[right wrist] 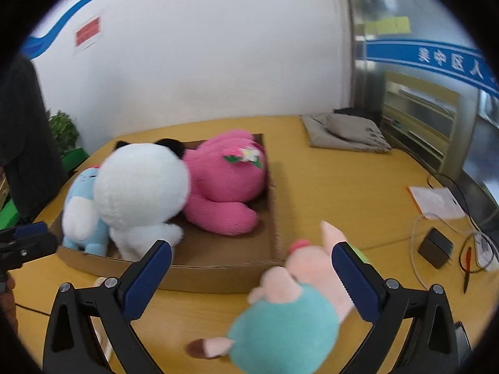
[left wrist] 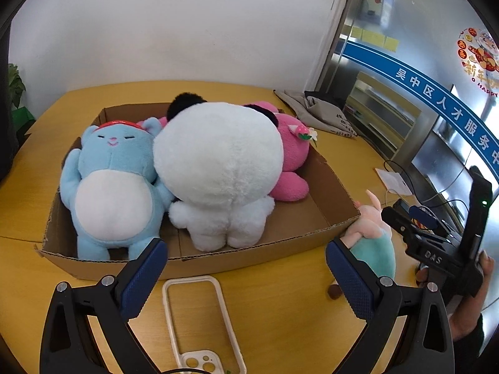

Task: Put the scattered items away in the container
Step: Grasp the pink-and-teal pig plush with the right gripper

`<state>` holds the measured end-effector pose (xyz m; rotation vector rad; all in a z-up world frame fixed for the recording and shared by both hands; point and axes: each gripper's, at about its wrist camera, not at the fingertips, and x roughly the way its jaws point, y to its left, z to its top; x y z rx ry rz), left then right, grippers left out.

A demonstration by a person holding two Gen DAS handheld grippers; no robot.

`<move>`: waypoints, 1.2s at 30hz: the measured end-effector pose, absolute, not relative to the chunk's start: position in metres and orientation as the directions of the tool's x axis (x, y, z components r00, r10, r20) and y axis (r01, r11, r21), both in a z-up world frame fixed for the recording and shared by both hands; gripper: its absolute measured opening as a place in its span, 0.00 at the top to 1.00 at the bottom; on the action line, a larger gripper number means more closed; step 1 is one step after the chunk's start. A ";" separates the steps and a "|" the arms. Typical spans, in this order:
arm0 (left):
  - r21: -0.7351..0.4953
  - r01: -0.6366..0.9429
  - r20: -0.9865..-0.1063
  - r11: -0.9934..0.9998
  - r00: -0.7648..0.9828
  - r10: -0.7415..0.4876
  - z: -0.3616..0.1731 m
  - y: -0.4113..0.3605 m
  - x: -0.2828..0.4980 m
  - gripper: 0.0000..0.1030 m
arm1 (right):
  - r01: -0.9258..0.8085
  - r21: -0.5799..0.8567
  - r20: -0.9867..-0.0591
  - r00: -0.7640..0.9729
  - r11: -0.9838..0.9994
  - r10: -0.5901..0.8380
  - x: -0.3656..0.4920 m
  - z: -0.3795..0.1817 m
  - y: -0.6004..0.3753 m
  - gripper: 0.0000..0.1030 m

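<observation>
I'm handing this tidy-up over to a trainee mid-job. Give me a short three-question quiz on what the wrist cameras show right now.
1. True or false: the pink-and-teal plush already lies inside the cardboard box.
2. Which toy lies in the middle of the box? A. blue plush B. white plush C. pink plush
3. Fill in: on the table in front of the left hand-held gripper lies an empty ____ case.

Key:
1. False. It lies on the table outside the box's near right corner, between the open fingers of the right hand-held gripper.
2. B.
3. Phone: the phone case.
</observation>
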<state>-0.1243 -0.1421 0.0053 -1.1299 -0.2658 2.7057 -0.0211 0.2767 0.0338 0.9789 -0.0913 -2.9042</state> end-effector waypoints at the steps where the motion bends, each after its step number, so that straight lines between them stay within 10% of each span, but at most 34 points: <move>1: -0.243 -0.123 -0.685 -0.962 -0.680 0.260 0.002 -0.137 -0.126 0.00 | 0.004 0.093 -0.627 -0.777 -0.996 -0.062 -0.027 0.024 0.291 0.00; 19: -0.309 -0.277 -0.750 -0.910 -0.517 0.413 -0.048 -0.067 -0.117 0.00 | 0.050 0.215 -0.768 -0.608 -0.975 -0.201 -0.030 -0.041 0.319 0.15; 36: -0.488 -0.389 -0.739 -0.781 -0.293 0.607 -0.090 0.012 -0.119 0.00 | 0.078 0.440 -0.742 -0.530 -0.895 -0.411 -0.014 -0.034 0.352 0.01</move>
